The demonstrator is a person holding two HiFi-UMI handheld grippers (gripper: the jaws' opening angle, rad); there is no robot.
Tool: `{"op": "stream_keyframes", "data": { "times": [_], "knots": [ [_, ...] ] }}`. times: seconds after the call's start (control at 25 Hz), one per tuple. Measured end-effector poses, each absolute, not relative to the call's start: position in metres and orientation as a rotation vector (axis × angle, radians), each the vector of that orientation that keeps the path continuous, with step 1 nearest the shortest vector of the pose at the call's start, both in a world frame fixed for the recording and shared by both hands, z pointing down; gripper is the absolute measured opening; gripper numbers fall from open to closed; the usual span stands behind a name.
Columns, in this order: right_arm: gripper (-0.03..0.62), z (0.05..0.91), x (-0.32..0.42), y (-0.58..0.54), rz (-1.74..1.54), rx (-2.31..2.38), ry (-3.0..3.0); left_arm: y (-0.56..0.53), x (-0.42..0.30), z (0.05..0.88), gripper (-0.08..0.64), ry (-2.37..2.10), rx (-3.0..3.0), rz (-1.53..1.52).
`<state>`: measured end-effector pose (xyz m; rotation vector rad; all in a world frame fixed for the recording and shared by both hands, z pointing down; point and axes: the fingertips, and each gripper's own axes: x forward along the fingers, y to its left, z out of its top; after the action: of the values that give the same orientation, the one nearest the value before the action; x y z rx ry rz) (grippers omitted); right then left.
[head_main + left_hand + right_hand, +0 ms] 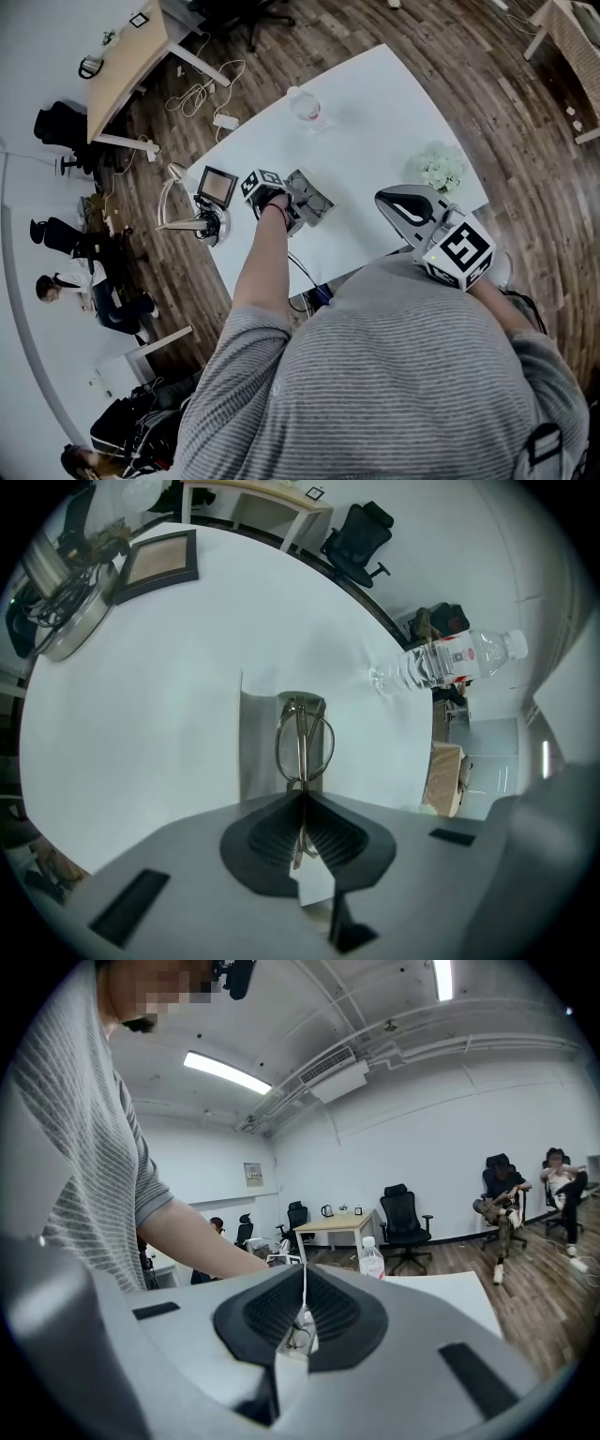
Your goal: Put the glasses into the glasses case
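A folded pair of thin metal-rimmed glasses (303,742) is pinched in my left gripper (302,803), its lenses sticking out past the pads. The gripper tilts steeply down over the open grey glasses case (259,747), which lies on the white table (141,696). In the head view my left gripper (292,210) is at the case (317,199) near the table's front-left edge. My right gripper (386,199) hovers to the right over the table, shut with nothing in it. In the right gripper view its pads (323,1312) are pressed together.
A clear water bottle (306,106) lies at the table's far side, also seen as a bottle (450,658) beyond the case. A picture frame (217,186) and a desk lamp (192,221) stand at the left corner. White flowers (441,170) are at the right.
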<state>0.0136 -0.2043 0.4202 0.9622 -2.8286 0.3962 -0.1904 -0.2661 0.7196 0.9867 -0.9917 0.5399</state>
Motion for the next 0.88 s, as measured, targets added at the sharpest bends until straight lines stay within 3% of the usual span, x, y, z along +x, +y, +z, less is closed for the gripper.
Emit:
{"op": "stream_keyframes", "data": {
  "times": [0.88],
  "knots": [
    [0.014,0.420,0.028,-0.228,0.441,1.000,-2.816,-0.273,-0.200,0.732,0.026,-1.119,0.884,0.666]
  ]
}}
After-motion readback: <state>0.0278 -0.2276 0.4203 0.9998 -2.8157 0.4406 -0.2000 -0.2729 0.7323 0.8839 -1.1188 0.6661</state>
